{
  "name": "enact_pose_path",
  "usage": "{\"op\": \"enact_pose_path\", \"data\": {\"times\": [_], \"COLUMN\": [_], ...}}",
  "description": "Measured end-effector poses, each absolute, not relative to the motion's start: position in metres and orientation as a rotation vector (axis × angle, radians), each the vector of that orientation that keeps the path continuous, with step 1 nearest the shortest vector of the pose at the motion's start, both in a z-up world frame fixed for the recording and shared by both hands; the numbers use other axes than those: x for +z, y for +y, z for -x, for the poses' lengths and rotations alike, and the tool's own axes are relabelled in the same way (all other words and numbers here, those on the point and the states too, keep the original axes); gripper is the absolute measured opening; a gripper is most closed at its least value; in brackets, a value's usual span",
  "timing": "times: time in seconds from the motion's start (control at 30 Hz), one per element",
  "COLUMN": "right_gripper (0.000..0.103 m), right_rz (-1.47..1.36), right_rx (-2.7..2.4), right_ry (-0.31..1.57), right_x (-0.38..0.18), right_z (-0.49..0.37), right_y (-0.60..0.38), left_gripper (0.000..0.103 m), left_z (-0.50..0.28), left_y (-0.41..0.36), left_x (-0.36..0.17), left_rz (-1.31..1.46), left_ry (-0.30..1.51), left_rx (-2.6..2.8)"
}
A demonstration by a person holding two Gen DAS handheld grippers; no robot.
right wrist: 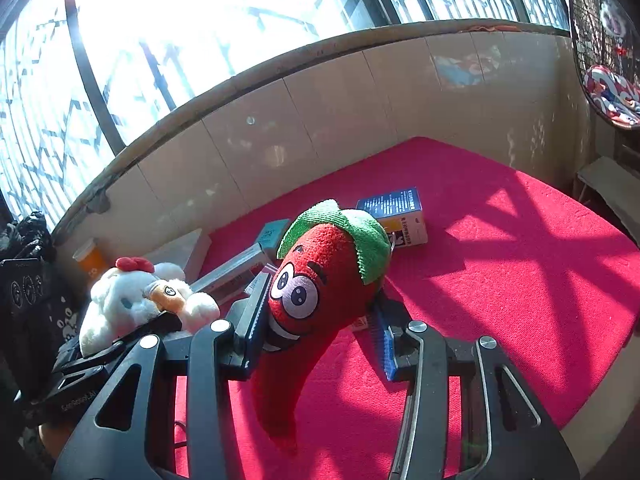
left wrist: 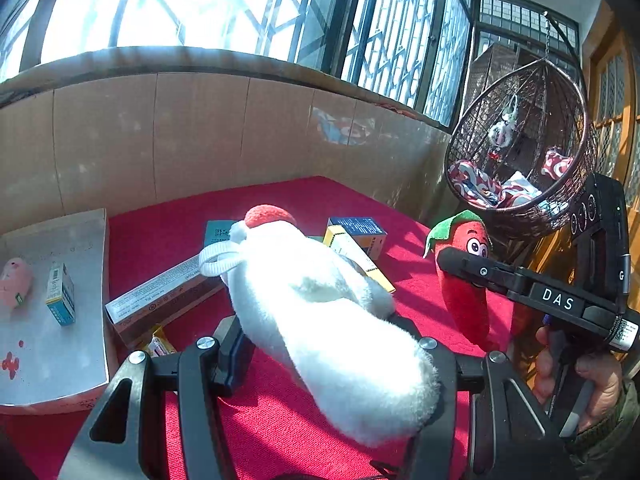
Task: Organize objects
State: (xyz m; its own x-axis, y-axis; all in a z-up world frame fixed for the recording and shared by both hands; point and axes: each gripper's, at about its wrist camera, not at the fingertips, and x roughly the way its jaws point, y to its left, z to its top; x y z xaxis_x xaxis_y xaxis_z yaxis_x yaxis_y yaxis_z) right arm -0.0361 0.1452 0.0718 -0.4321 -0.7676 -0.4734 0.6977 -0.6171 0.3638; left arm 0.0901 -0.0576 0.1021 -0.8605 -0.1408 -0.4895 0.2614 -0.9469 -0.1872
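My left gripper (left wrist: 320,344) is shut on a white plush chicken (left wrist: 320,304) with a red comb, held above the red cloth (left wrist: 168,240). It also shows in the right wrist view (right wrist: 132,300). My right gripper (right wrist: 320,336) is shut on a red plush chili pepper (right wrist: 312,292) with a green cap and cartoon eyes, also lifted; it shows in the left wrist view (left wrist: 464,280). A grey tray (left wrist: 80,240) at left holds a pink plush toy (left wrist: 14,282) and a small blue-white box (left wrist: 60,294).
Several medicine boxes lie on the red cloth: a long white box (left wrist: 156,296), a teal box (left wrist: 218,232), a blue-yellow box (left wrist: 360,234). An orange pill bottle (right wrist: 92,258) stands by the tiled wall. A hanging wicker chair (left wrist: 520,148) is at right.
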Motion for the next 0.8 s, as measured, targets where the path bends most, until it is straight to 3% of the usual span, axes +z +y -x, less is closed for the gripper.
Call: {"op": "enact_pose_path", "data": {"times": [0.8], "right_gripper": [0.045], "right_rz": [-0.719], "right_rx": [-1.995], "right_ry": [-0.065], "right_x": [0.096], "right_z": [-0.003], "right_y": [0.110], "left_gripper": [0.055], "left_z": [-0.135], "left_y": [-0.087], "left_x": [0.116], "left_rz": [-0.572], "left_ry": [0.445], "left_rx": [-2.758]}}
